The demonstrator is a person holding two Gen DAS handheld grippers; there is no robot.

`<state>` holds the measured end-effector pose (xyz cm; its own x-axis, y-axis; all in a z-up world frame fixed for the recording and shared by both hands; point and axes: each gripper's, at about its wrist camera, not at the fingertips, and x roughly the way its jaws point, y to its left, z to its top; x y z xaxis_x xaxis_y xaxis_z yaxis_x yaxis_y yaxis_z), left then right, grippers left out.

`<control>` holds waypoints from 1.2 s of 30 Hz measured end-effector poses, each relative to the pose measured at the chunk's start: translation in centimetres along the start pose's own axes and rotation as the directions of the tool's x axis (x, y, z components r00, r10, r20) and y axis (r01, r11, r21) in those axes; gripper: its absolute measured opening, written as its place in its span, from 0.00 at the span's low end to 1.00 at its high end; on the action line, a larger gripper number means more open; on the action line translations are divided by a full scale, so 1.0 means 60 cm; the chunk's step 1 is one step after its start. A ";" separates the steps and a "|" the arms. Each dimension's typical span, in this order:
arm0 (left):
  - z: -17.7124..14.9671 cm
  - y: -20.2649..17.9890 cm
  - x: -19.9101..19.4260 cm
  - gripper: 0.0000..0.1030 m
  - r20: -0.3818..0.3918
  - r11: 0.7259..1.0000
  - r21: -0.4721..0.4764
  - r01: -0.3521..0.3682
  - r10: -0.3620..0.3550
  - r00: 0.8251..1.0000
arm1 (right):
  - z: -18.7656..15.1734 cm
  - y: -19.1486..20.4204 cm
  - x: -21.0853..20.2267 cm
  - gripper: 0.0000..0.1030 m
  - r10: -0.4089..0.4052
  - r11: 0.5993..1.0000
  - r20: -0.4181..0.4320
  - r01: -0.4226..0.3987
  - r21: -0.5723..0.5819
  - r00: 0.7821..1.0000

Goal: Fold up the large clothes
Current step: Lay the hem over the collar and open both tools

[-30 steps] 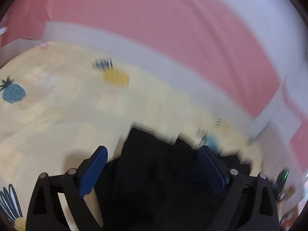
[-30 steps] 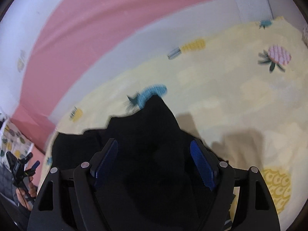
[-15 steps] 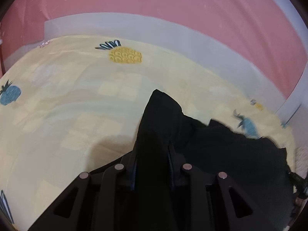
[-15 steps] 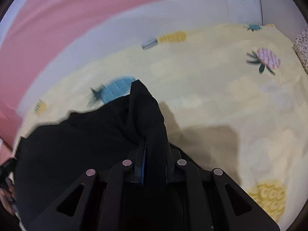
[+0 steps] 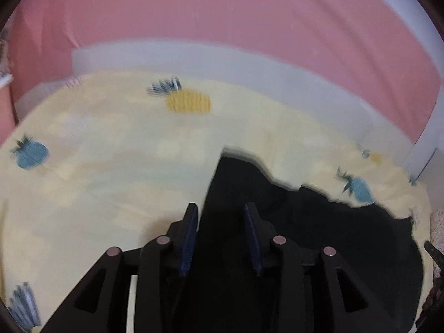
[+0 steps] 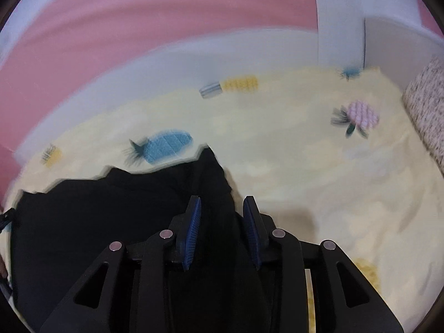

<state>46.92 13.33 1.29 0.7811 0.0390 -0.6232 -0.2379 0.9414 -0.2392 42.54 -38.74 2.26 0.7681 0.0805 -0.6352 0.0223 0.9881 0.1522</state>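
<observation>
Stock count, two wrist views

One black cloth garment point(image 5: 319, 236); one pale yellow pineapple-print bedsheet point(image 5: 111, 166); two black two-finger grippers with blue pads, left point(image 5: 220, 213), right point(image 6: 222, 208).

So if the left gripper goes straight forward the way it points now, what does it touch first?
Most likely the black garment, whose fold already lies between the parted fingers of the left gripper. Beyond it lies the yellow pineapple sheet; depth is unclear.

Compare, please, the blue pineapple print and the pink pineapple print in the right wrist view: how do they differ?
The blue pineapple is longer and lies sideways, leaves leftward; the pink pineapple is rounder. The blue pineapple borders the black garment; the pink pineapple lies clear of it, near the speckled cushion. Both are prints on the yellow sheet.
</observation>
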 end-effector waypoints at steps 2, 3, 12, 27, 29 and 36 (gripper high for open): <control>-0.016 -0.006 -0.062 0.37 0.052 0.997 0.013 0.071 -0.071 0.996 | -0.019 0.016 -0.040 0.37 0.057 0.998 0.025 -0.056 -0.027 0.998; -0.031 -0.014 -0.087 0.41 0.064 0.994 0.031 0.106 -0.108 0.992 | -0.039 0.029 -0.057 0.37 0.090 0.995 0.024 -0.089 -0.053 0.996; -0.199 -0.102 -0.040 0.46 -0.032 0.964 0.208 0.168 -0.165 0.986 | -0.138 0.040 0.011 0.37 0.037 0.988 0.004 -0.036 -0.150 0.999; -0.186 0.002 -0.107 0.46 0.005 0.989 0.140 0.051 -0.052 0.999 | -0.158 -0.030 -0.081 0.37 0.031 0.999 -0.015 -0.031 -0.035 0.999; -0.205 0.029 -0.094 0.46 -0.019 0.991 0.133 0.022 -0.020 1.000 | -0.181 -0.052 -0.074 0.37 0.012 1.000 -0.048 -0.013 -0.015 0.999; -0.225 0.034 -0.060 0.47 -0.025 0.990 0.139 -0.017 0.021 0.999 | -0.202 -0.066 -0.031 0.43 -0.012 1.000 -0.095 0.013 0.010 0.995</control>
<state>35.85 10.58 -7.00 0.7612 0.0502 -0.6466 -0.1689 0.9780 -0.1229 33.26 -41.20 -6.30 0.7032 0.0810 -0.7063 0.0386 0.9877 0.1517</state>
